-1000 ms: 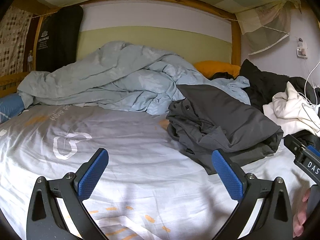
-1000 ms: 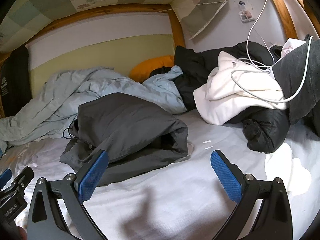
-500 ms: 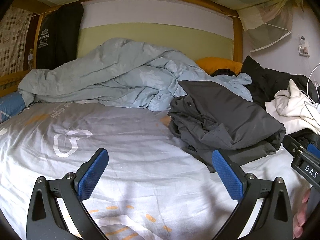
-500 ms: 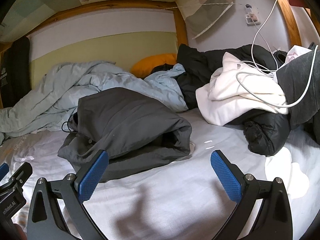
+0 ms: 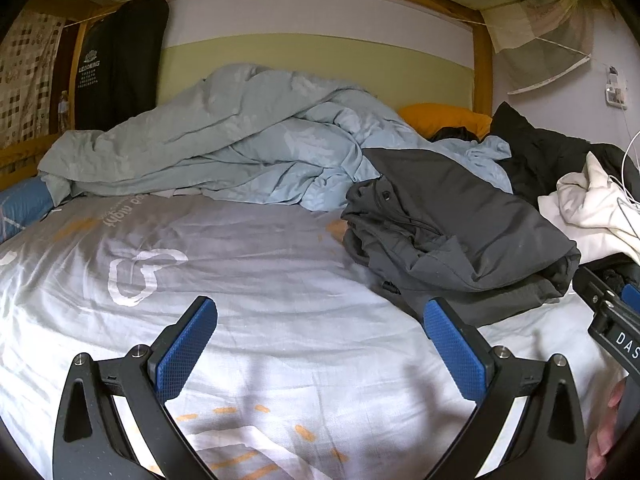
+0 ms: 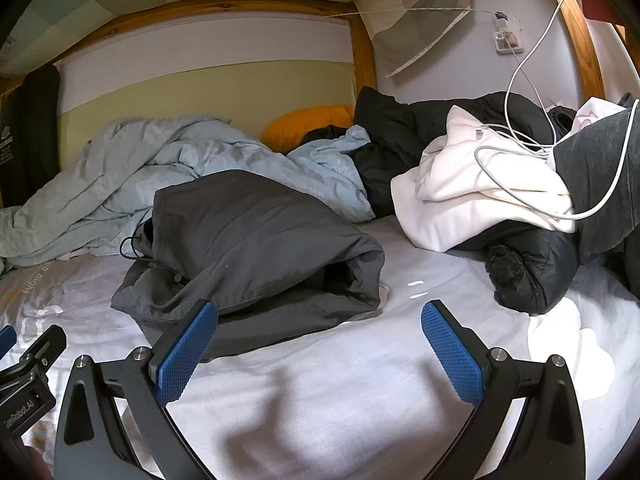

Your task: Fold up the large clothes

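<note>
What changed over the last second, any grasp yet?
No grasp. Both views creep closer to the dark grey jacket and tilt slightly, so the left gripper and right gripper have edged forward over the bed sheet. Jaws stayed wide open and empty. The jacket, blue duvet and white garment lie as before.

A wooden bed frame [image 5: 482, 60] borders the green-and-white wall [image 6: 200, 80].

- A jacket [image 5: 460, 232] lies on the bed sheet [image 5: 240, 280].
- A duvet [image 5: 240, 140] sits behind and left of it.
- A heap of clothes [image 6: 480, 184] lies to its right.
</note>
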